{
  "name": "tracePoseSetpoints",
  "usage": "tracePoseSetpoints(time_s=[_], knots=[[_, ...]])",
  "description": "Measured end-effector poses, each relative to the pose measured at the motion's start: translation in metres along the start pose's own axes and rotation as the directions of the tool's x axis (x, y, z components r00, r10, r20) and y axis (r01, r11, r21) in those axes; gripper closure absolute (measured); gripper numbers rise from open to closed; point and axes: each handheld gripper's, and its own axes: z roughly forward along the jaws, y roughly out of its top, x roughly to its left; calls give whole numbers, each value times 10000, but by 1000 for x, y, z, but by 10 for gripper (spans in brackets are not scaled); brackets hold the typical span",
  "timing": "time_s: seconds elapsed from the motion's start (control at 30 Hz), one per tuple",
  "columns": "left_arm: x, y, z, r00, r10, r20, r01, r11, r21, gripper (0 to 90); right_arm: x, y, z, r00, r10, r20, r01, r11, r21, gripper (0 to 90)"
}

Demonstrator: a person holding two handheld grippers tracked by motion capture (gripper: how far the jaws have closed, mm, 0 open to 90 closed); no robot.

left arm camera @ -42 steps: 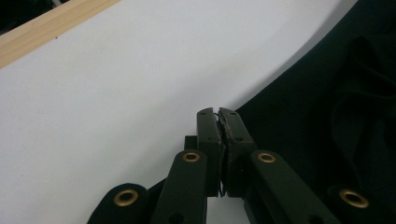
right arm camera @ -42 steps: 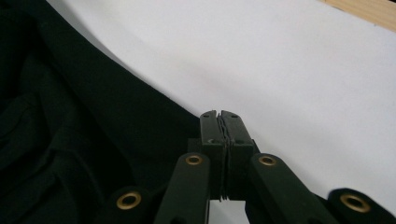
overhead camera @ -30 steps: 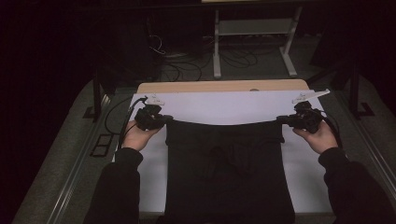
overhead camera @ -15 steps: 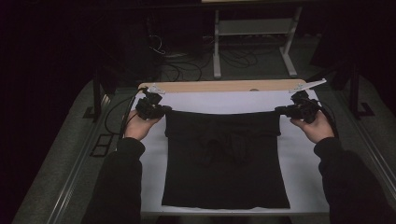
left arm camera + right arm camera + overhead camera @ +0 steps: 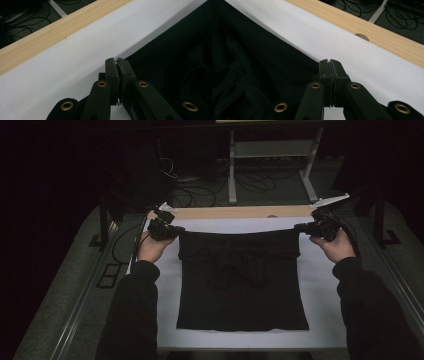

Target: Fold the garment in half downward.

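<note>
A wooden table (image 5: 235,212) carries a white sheet (image 5: 325,285) that covers all but a bare strip along its far edge; a black garment (image 5: 242,285) lies spread flat on the sheet, roughly centred.

looks like a lab or some kind of recording setup, not anybody's home. the table (image 5: 235,213) has a pale wood top with a plain white sheet (image 5: 325,285) laid over most of it, like a clean backdrop for filming. the room around it is really dark, only the tabletop is lit. on the far side there's a white metal frame stand (image 5: 272,155) on a grey carpet floor (image 5: 65,285), and a whole mess of black cables (image 5: 200,195) snaking across that floor near it. dark metal posts (image 5: 104,222) stand at the left and right of the table, looks like rig framing.
</note>
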Motion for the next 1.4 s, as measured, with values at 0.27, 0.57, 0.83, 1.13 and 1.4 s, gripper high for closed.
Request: tracePoseSetpoints(time_s=[0.27, 0.57, 0.83, 1.13, 1.4], knots=[[2, 9, -2, 9997, 39, -237, -45, 9997, -230, 859, -5, 6, 9, 9995, 219, 221, -218, 9997, -52, 872], [4, 13, 4, 9986, -59, -533, 46, 9997, -234, 848, -11, 10, 12, 9988, 335, 358, -327, 9992, -233, 873], [11, 9, 9, 9954, -422, -858, 417, 9991, -72, 851, -13, 5, 29, 9981, 430, 432, -436, 9990, 133, 873], [12, -13, 26, 9933, -1117, -309, 1114, 9937, -141, 740, -24, -1, 53, 9872, 1164, 1091, -1238, 9902, 638, 660], [9, -28, 39, 9861, -1659, 53, 1660, 9857, -298, 454, -37, -17, 54, 9806, 1771, 844, -1820, 9818, 544, 382]])
